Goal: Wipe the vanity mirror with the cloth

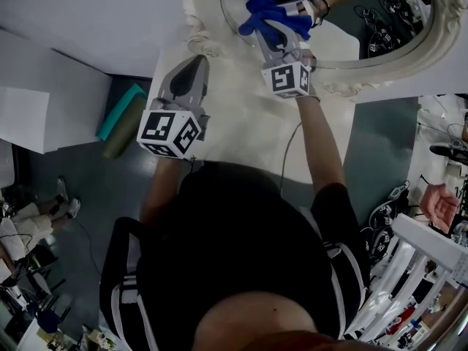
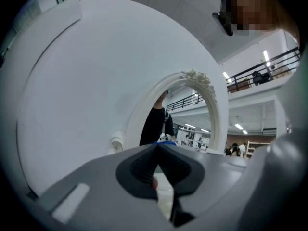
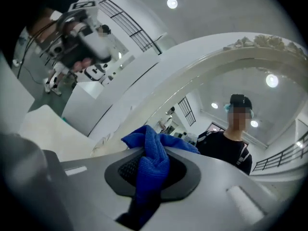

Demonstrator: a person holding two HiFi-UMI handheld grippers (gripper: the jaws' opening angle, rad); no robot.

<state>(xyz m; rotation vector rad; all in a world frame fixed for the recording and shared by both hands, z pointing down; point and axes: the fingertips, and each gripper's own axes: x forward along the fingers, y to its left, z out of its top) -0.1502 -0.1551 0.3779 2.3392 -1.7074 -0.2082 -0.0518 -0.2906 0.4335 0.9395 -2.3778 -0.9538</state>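
The right gripper [image 1: 278,41] is raised to the oval vanity mirror with an ornate cream frame [image 1: 344,86], its jaws clamped on a bunched blue microfibre cloth [image 1: 272,14]. The right gripper view shows the fabric [image 3: 149,162] pinched between the dark pads, with a loose wad spilling past the tips. That wad is what would meet the glass [image 1: 365,28], so the hard jaws need not. In the head view the cloth lies over the lower left of the mirror, where the frame meets the glass. Whether it is pressing on the surface or just off it I cannot tell. The left gripper [image 1: 196,63] is held lower, over the white table [image 1: 241,123] on which the mirror stands. In its own view the jaws are brought together with nothing between them, and the mirror [image 2: 190,119] stands ahead of them. It is probably parked there to stay out of the wiping arm's way while being close enough to steady the frame if the mirror rocks. Wiping appears to be at or near its start, with most of the glass yet to be covered.
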